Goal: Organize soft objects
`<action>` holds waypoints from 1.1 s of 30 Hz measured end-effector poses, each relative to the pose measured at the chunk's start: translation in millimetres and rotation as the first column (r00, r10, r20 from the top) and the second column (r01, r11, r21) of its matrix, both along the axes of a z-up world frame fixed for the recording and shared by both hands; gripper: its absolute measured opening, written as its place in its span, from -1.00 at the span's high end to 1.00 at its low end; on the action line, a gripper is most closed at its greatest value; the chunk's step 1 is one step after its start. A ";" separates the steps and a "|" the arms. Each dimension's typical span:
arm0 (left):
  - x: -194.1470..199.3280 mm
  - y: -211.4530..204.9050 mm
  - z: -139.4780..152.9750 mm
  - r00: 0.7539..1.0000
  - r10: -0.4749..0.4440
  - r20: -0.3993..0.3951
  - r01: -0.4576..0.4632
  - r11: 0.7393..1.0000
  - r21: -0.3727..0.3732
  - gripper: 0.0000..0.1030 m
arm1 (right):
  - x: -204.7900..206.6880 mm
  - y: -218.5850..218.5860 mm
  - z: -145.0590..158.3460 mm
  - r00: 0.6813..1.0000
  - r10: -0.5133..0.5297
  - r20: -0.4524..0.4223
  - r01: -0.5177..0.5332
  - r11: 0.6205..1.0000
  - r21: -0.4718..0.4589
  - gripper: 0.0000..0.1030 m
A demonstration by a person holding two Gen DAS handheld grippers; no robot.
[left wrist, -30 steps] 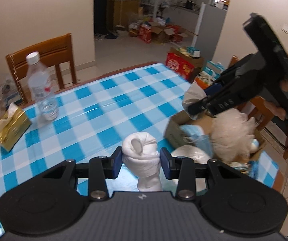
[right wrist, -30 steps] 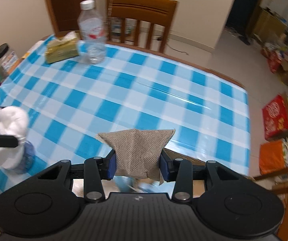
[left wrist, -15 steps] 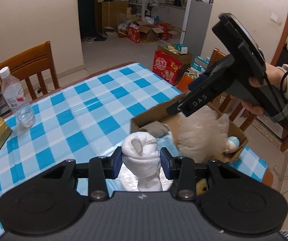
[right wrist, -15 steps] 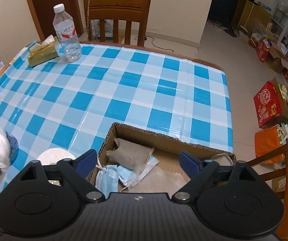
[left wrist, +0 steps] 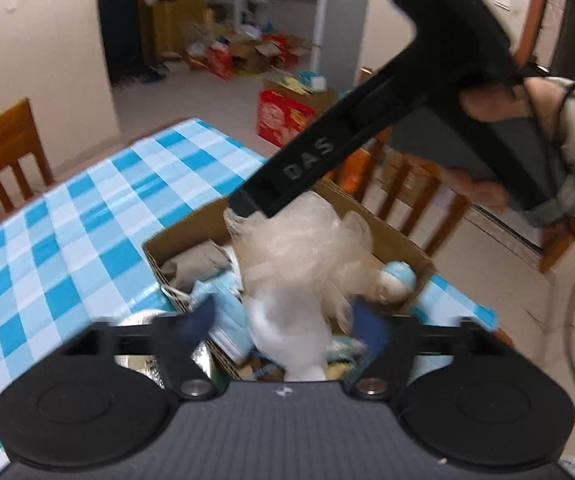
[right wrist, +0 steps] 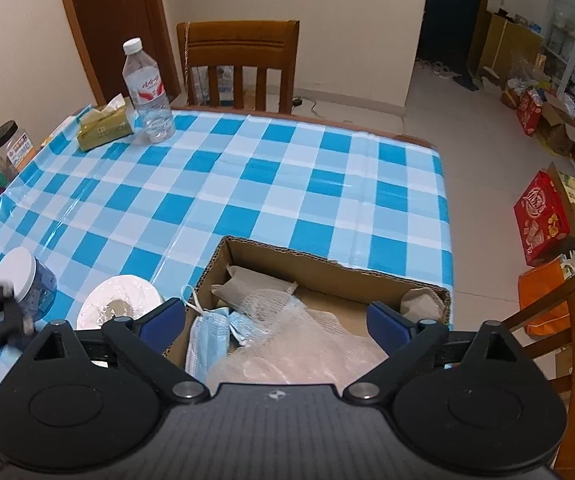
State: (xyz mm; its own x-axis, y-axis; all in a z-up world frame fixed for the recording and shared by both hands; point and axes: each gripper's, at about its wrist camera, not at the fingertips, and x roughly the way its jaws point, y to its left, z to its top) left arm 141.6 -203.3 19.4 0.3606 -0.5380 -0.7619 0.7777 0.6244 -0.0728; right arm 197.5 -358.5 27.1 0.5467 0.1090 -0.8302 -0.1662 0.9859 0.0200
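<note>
An open cardboard box [right wrist: 279, 249] sits at the near right of the blue-checked table [right wrist: 247, 184]. It holds a rolled brown cloth [right wrist: 255, 284], blue face masks [right wrist: 207, 332] and a beige mesh bath puff [right wrist: 299, 344]. My right gripper [right wrist: 277, 318] is open and empty above the box. In the left wrist view my left gripper [left wrist: 283, 322] has its jaws open, blurred, with the white rolled cloth [left wrist: 287, 336] loose between them over the box [left wrist: 391, 236]. The puff [left wrist: 299, 256] lies just under the right gripper's body [left wrist: 367, 120].
A water bottle [right wrist: 147, 92], a tissue pack [right wrist: 103, 126] and a black-lidded jar [right wrist: 7, 148] stand at the far left. A white-lidded jar [right wrist: 27, 280] and a white tape roll [right wrist: 119, 300] lie left of the box. A wooden chair [right wrist: 239, 64] stands behind the table.
My left gripper moved over the box and opened, letting go of the white rolled cloth. My right gripper, which let go of the brown cloth earlier, stays open and rose a little.
</note>
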 end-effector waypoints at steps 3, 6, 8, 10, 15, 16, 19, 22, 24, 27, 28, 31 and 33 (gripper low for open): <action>-4.5 -6.5 -12.1 0.996 0.055 0.070 -0.055 0.999 -0.003 -0.82 | -7.9 -2.7 0.2 1.000 -0.005 0.020 0.005 1.000 0.004 -0.95; -6.9 -6.3 -20.9 0.992 0.094 0.080 -0.096 0.995 0.019 -0.92 | -16.6 -2.1 0.3 0.999 -0.009 0.044 0.009 1.000 0.000 -0.95; -9.7 -0.8 -24.4 0.988 0.134 0.077 -0.136 0.990 0.025 -0.94 | -23.9 -0.3 0.1 0.998 -0.016 0.061 0.015 1.000 0.002 -0.96; -14.0 5.4 -26.6 0.981 0.171 0.096 -0.175 0.984 0.036 -0.96 | -33.4 2.1 -0.2 0.996 -0.038 0.087 0.038 0.999 0.003 -0.99; -24.2 24.1 -29.2 0.960 0.246 0.132 -0.255 0.966 0.050 -0.97 | -66.8 12.1 -5.5 0.980 -0.123 0.159 0.129 0.991 -0.024 -1.00; -24.7 27.8 -29.9 0.957 0.258 0.130 -0.267 0.963 0.050 -0.97 | -73.6 14.4 -7.6 0.975 -0.145 0.169 0.152 0.988 -0.031 -1.00; -28.7 39.8 -31.3 0.940 0.304 0.154 -0.315 0.948 0.046 -0.97 | -99.8 25.9 -18.4 0.954 -0.224 0.197 0.238 0.970 -0.051 -1.00; -36.0 48.9 -31.3 0.930 0.312 0.193 -0.328 0.943 0.054 -0.97 | -127.3 41.1 -30.7 0.928 -0.315 0.198 0.333 0.941 -0.061 -1.00; -39.1 55.3 -31.1 0.932 0.309 0.189 -0.325 0.944 0.058 -0.97 | -143.0 52.0 -36.4 0.911 -0.368 0.184 0.386 0.920 -0.070 -1.00; -42.5 63.4 -31.2 0.935 0.317 0.158 -0.332 0.940 0.079 -0.97 | -162.6 67.8 -40.5 0.888 -0.434 0.150 0.451 0.887 -0.101 -1.00; -43.8 65.0 -31.6 0.939 0.313 0.142 -0.326 0.941 0.087 -0.97 | -169.9 73.5 -40.3 0.878 -0.457 0.144 0.473 0.874 -0.109 -1.00; -46.1 70.4 -31.4 0.943 0.321 0.084 -0.329 0.937 0.116 -0.96 | -187.6 88.2 -37.5 0.853 -0.500 0.151 0.519 0.844 -0.138 -1.00; -49.3 74.9 -28.8 0.947 0.317 0.051 -0.321 0.940 0.114 -0.96 | -197.0 95.4 -34.7 0.837 -0.523 0.160 0.544 0.825 -0.152 -1.00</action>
State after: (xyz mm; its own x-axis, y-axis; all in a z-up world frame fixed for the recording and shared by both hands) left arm 92.2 -128.3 -9.4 0.5233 -0.2965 -0.7989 0.5367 0.8429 0.0387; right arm 0.4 -263.2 -7.6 0.5606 -0.3739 -0.7388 0.3966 0.9045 -0.1569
